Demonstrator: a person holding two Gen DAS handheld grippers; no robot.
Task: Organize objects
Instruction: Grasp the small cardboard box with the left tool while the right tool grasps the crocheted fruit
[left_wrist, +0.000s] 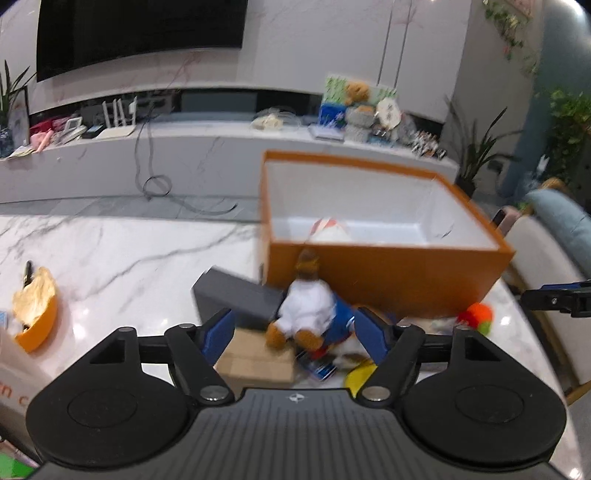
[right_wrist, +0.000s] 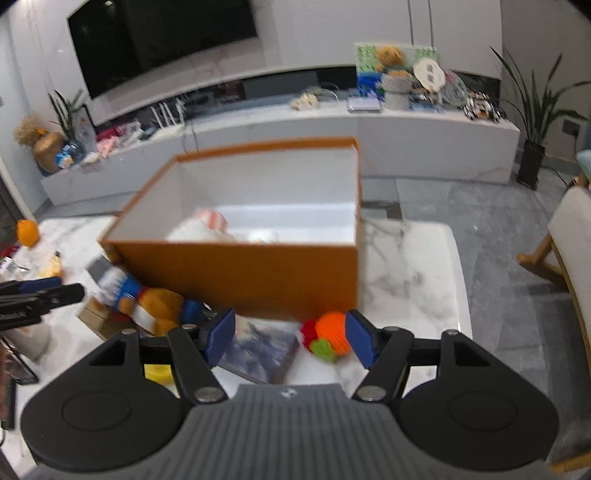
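both fingers (left_wrist: 295, 332) (right_wrist: 291, 338) spread, empty; fuzzy plush bear (left_wrist: 308, 310); rectangular orange cardboard box (left_wrist: 388, 280).

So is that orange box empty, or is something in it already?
Not empty. The orange box is open-topped, and a white item with red stripes lies on its white floor; what it is cannot be told.

Black linkage arms, blue fingers (left_wrist: 221, 332) — silver pivot screws, ribbed grey housing

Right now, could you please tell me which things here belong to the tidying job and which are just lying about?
Job: orange box, plush toy, knitted ball, grey box, cardboard box, booklet, both open grippers.

Lying about: television, potted plant, chair.
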